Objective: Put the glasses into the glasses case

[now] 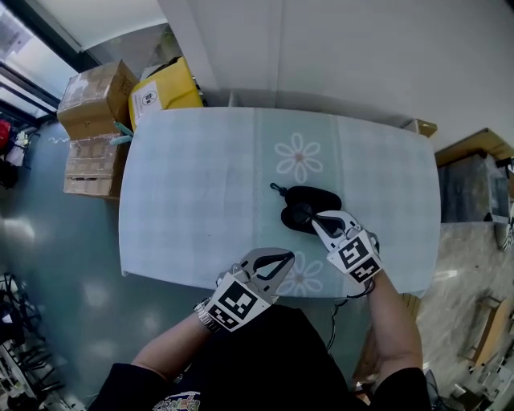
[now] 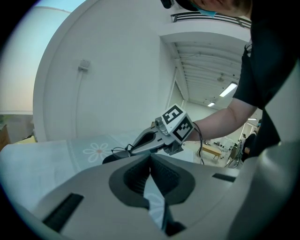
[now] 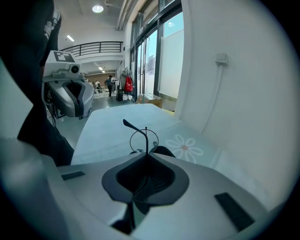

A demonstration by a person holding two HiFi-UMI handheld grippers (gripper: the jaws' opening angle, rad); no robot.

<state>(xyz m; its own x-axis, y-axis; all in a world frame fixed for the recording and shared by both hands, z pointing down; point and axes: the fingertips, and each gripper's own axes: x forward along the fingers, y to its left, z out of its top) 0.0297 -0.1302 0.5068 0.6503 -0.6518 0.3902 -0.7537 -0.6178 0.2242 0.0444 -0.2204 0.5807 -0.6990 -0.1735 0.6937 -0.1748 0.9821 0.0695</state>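
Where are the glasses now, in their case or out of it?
Out. The right gripper has its fingers shut on the glasses, held just beside the black case.

Pale checked counter (image 1: 201, 201) with flower print below white wall (image 1: 361, 48) at top, glossy grey floor (image 1: 48, 265) left, cardboard boxes (image 1: 92, 100) and yellow box (image 1: 165, 92) upper left, tall windows (image 3: 164, 51), ceiling lights (image 3: 98, 8).
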